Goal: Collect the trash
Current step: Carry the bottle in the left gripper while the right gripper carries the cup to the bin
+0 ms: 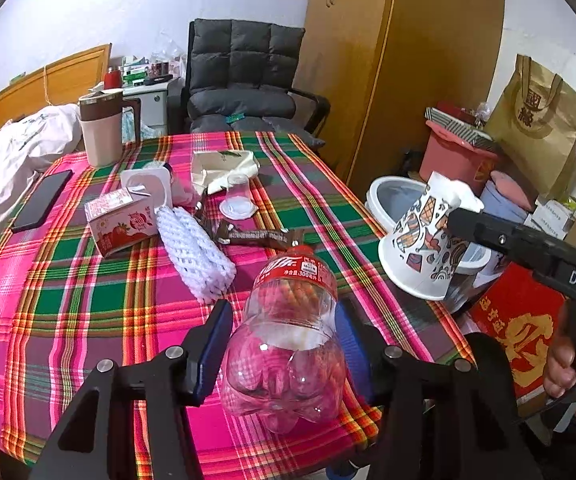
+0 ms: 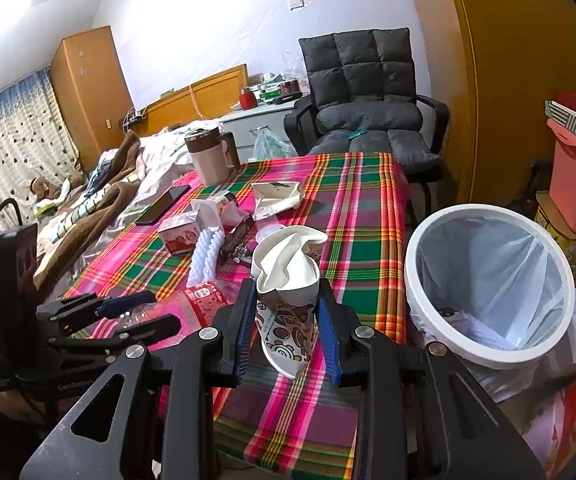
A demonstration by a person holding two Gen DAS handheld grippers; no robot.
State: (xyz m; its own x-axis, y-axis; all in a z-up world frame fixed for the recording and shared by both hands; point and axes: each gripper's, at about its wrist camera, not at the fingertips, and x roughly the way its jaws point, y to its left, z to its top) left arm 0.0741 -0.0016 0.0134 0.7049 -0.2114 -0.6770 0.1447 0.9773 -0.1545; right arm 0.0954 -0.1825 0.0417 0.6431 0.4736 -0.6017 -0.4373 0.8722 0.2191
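A clear plastic bottle (image 1: 288, 344) with a red label lies between the blue pads of my left gripper (image 1: 284, 320), base toward the camera, and the pads press its sides. The left gripper (image 2: 136, 312) also appears in the right wrist view, near the table's left edge. My right gripper (image 2: 288, 292) is shut on a crushed, patterned paper cup (image 2: 288, 300). In the left wrist view this paper cup (image 1: 423, 248) hangs at the table's right edge, in front of the white trash bin (image 1: 383, 196). The bin (image 2: 419, 304), lined with a bag, stands just right of the table.
On the plaid tablecloth (image 1: 68, 300) lie a strawberry milk carton (image 1: 120, 224), a white foam net (image 1: 196, 252), a dark wrapper (image 1: 256, 236), a clear cup (image 1: 238, 196), a white tub (image 1: 148, 188) and a flattened paper carton (image 1: 224, 164). A phone (image 1: 42, 200) and a jug (image 1: 102, 128) sit far left.
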